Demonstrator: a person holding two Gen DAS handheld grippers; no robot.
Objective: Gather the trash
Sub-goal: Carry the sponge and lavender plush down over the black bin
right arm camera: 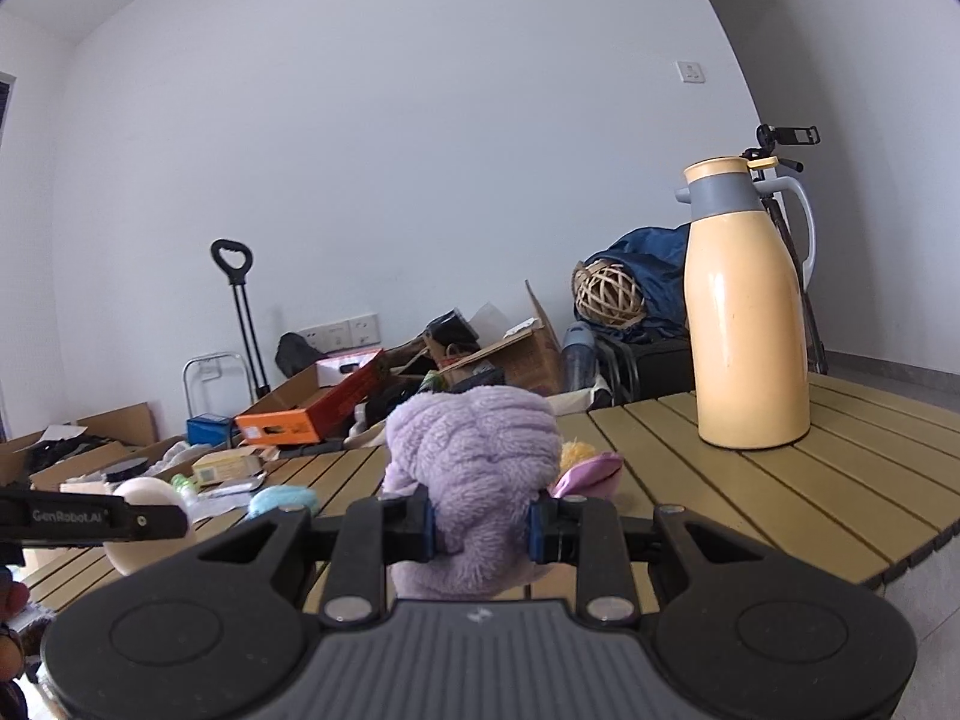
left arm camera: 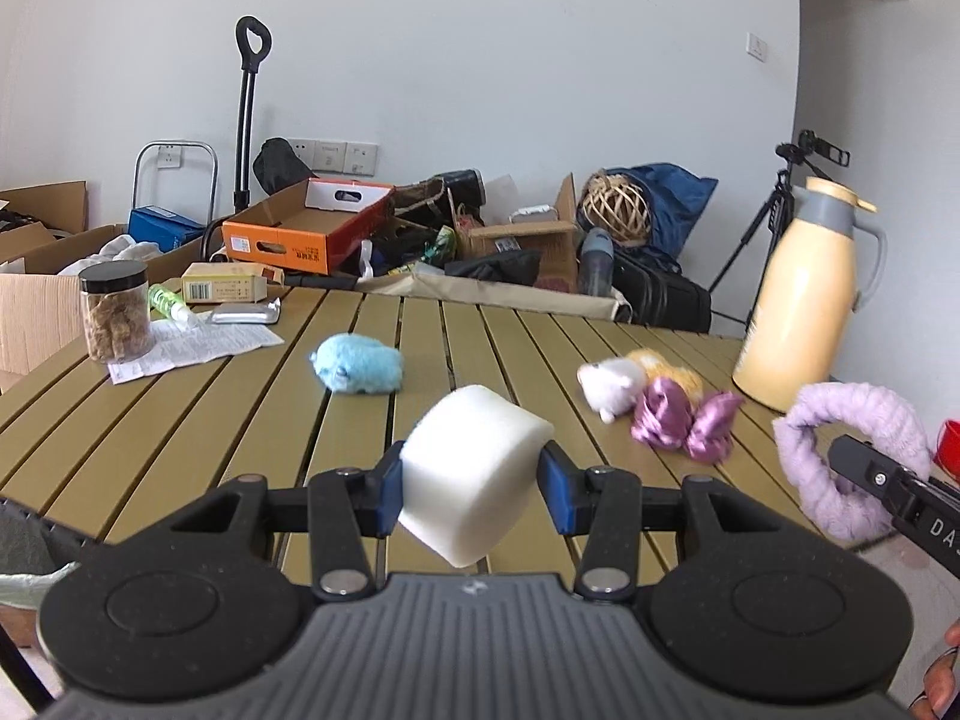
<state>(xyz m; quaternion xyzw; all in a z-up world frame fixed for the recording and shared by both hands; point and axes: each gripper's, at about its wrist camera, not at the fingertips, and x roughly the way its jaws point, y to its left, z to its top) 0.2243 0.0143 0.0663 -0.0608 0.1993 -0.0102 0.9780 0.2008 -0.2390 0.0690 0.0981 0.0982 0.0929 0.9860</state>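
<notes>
Grippers sit low over the slatted tabletop (left arm camera: 180, 420), both tipped a little down: the left gripper (left arm camera: 471, 483) pinches a white foam block (left arm camera: 474, 474) above the slats, and the right gripper (right arm camera: 480, 525) squeezes a fluffy purple ring (right arm camera: 474, 474) tight. On the wood are a blue plush toy (left arm camera: 357, 363), a white plush toy (left arm camera: 609, 384) and a yellow jug (right arm camera: 744, 324). Boxes and bags are piled by the white wall behind.
</notes>
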